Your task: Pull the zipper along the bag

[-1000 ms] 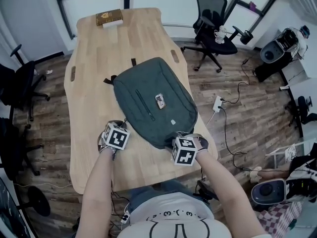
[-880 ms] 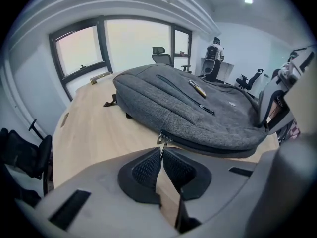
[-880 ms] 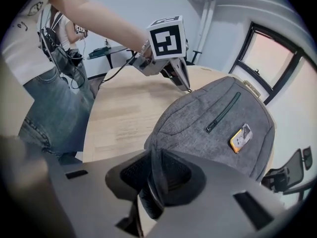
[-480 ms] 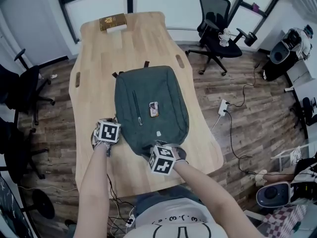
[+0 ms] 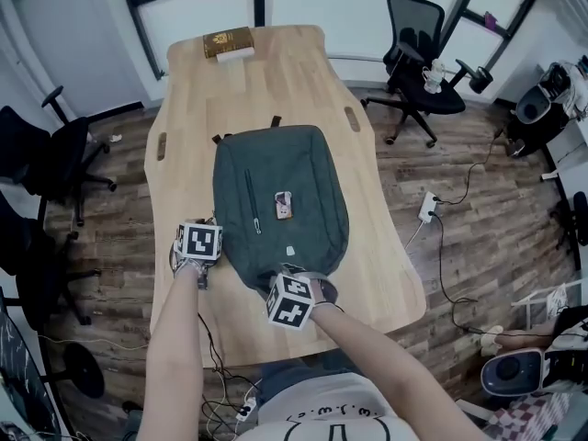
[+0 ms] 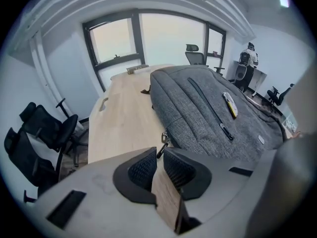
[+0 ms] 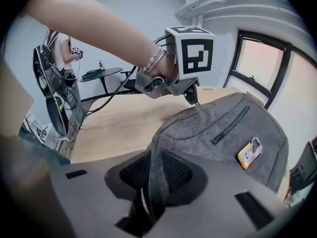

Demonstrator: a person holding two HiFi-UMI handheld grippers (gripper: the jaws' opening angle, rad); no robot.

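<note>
A dark grey backpack (image 5: 276,168) lies flat on the wooden table (image 5: 184,108), with its front pocket zipper (image 5: 250,200) running lengthwise and an orange tag (image 5: 284,204) beside it. My left gripper (image 5: 211,228) is at the bag's near left corner. In the left gripper view it (image 6: 159,152) is shut on the main zipper's metal pull (image 6: 162,142). My right gripper (image 5: 299,276) is at the bag's near edge. In its own view this gripper (image 7: 153,157) pinches a fold of grey fabric (image 7: 157,148). The left gripper (image 7: 190,95) also shows there.
A brown box (image 5: 228,42) lies at the table's far end. Office chairs stand at the back right (image 5: 423,58) and left (image 5: 50,150). A power strip (image 5: 427,208) and cables lie on the wooden floor to the right.
Both grippers have moved left in the head view, and the bag's near end swung with them. The bag now lies straighter along the table. Both grips look unchanged.
</note>
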